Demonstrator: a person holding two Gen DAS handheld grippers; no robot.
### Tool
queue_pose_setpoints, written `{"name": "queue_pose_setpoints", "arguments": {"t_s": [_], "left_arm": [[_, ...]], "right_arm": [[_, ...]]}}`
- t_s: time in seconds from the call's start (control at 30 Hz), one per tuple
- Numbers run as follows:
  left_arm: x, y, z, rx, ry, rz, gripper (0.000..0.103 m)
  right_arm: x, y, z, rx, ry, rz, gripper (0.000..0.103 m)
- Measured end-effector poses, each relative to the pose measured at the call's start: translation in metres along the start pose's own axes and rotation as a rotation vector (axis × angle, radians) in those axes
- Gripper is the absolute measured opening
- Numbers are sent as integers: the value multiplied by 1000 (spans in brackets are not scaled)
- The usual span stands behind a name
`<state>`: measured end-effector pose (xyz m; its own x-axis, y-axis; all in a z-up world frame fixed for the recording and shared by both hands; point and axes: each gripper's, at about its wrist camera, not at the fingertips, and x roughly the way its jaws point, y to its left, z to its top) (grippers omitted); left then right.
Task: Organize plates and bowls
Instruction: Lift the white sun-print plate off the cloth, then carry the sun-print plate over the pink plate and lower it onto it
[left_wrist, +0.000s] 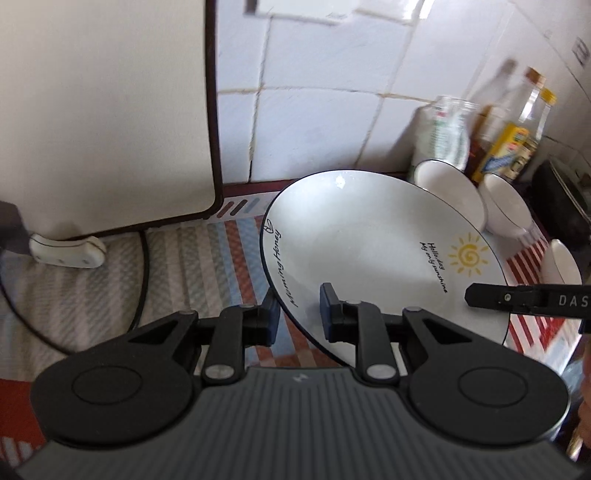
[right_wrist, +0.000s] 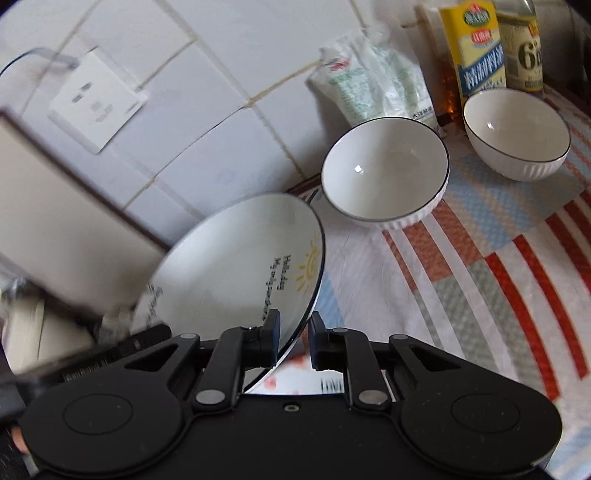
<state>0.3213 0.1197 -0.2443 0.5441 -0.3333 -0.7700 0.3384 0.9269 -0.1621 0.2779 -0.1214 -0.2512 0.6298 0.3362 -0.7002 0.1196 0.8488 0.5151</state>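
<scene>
A white plate (left_wrist: 369, 251) with a dark rim, a yellow sun and black lettering hangs tilted above the striped cloth. My left gripper (left_wrist: 299, 314) is shut on its near-left rim. My right gripper (right_wrist: 294, 338) is shut on the opposite rim of the same plate (right_wrist: 236, 266); its finger reaches in from the right edge of the left wrist view. Two white ribbed bowls (right_wrist: 386, 170) (right_wrist: 517, 134) with dark rims stand on the cloth beyond the plate. In the left wrist view they show as bowls (left_wrist: 452, 184) (left_wrist: 506, 206) behind the plate, with a third white rim (left_wrist: 561, 264) at the right.
A tall white appliance (left_wrist: 103, 110) with a dark edge and a black cable stands at the left. A plastic bag (right_wrist: 373, 81), bottles (left_wrist: 532, 99) and a yellow carton (right_wrist: 476, 51) line the tiled wall. A wall socket (right_wrist: 98, 107) sits above. The striped cloth (right_wrist: 480, 277) lies bare at the right.
</scene>
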Motion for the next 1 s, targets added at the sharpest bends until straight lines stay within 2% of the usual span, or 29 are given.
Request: {"name": "queue_pose_setpoints", "arguments": {"t_s": [0.13, 0.43, 0.67, 1.0], "left_arm": [[-25, -18, -12, 32, 4, -7, 20], [-55, -52, -52, -3, 26, -14, 20], [-71, -71, -84, -45, 45, -5, 21], [-69, -87, -111, -31, 81, -7, 21]], "right_arm": [[-29, -3, -18, -13, 9, 5, 21], [-80, -17, -50, -81, 33, 2, 21], [-99, -35, -70, -81, 59, 17, 22], [-107, -62, -100, -34, 84, 38, 22]]}}
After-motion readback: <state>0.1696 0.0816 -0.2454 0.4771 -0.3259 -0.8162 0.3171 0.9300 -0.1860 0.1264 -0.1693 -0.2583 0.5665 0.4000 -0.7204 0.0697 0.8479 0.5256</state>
